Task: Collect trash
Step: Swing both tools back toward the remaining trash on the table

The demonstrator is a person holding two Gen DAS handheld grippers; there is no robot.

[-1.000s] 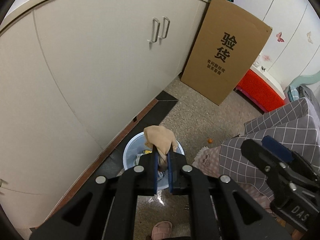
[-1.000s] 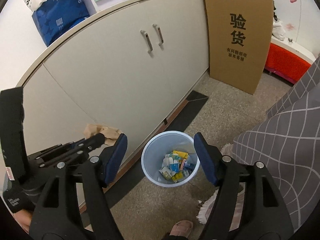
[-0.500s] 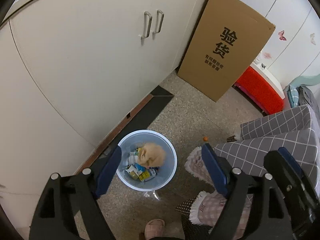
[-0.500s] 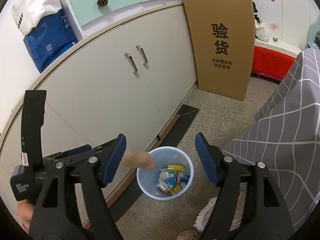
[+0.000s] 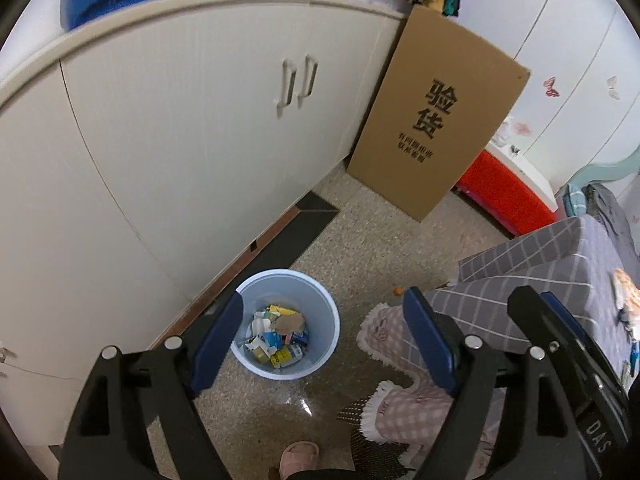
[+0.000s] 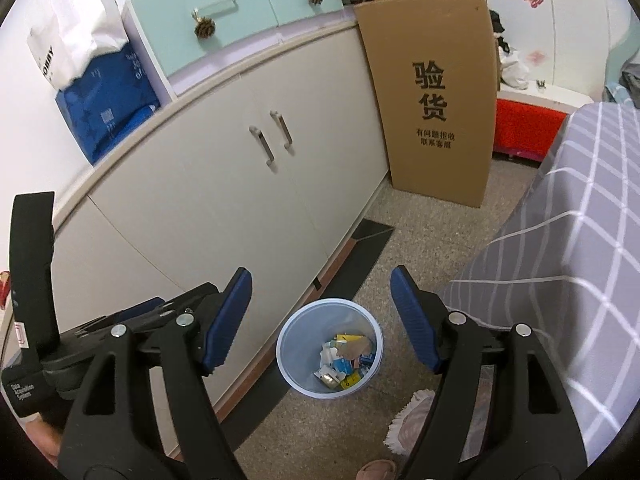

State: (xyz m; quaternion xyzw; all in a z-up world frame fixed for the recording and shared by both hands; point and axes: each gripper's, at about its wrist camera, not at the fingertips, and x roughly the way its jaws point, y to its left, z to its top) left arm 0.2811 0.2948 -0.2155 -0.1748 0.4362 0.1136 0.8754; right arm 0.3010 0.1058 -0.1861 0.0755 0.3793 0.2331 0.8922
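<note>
- left tongs (image 5: 323, 332) spread wide, nothing between the blue pads (image 5: 430, 340), hovering above the floor (image 5: 360, 248)
- right tongs (image 6: 321, 314) also spread wide and empty; blue pads (image 6: 228, 320) on either side of the bin in the right wrist view
- light blue trash bin (image 5: 320, 344) stands on the speckled floor just beside the base of the white cabinet (image 5: 180, 140); seen from above in both views, also at (image 6: 296, 356)
- trash (image 5: 278, 334) sits inside the bin: small colourful packets, yellow, blue and white, with a tan crumpled piece (image 5: 290, 322) lying on top; same tan piece visible at (image 6: 354, 346)
- cabinet has two metal door handles (image 5: 298, 84) side by side
- large cardboard box (image 5: 436, 120) with black printed characters leans upright against the cabinet end, well apart from the bin
- red low unit (image 5: 508, 196) behind the box
- grey checked cover (image 5: 560, 272) on the bed at right, near the bin; pink fringed cloth (image 5: 384, 332) on the floor below it
- small orange item (image 5: 397, 291) on the floor between bin and grey cover, too small to tell what
- pink slipper (image 5: 298, 458) at bottom edge
- blue bag (image 6: 108, 108) and white bag (image 6: 76, 44) on the tabletop above the cabinet, next to the mint drawers (image 6: 248, 12)
- left device body shows at the left edge of the right wrist view
</note>
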